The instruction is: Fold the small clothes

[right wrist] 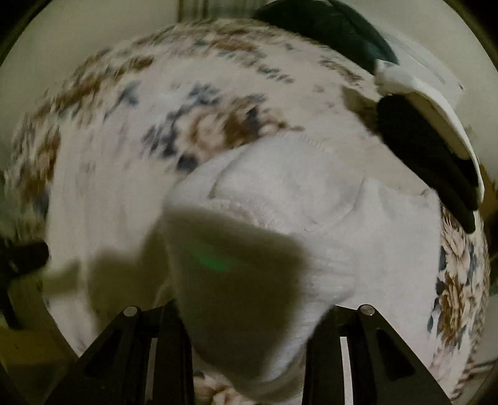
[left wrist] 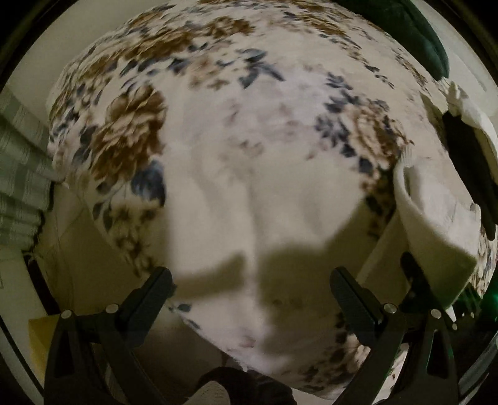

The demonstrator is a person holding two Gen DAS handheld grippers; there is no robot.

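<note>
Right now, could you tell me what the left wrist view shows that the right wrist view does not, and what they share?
Only the left wrist view shows the left tongs open over bare floral blanket, and a striped curtain. Only the right wrist view shows the white garment close up, reaching down between the right tongs; their grip is unclear. Both show the blanket, the white garment, black garments and a dark green one.

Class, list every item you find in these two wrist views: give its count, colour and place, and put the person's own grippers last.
white garment: one, white knit, on the bedspread, its near end between the right gripper's fingers
floral bedspread: one, white with brown and blue flowers, under everything
black items: apparently two, black, far right edge
dark green cloth: one, far edge
left gripper: one, black, open above bedspread
right gripper: one, black, straddling the garment; grip unclear
</note>
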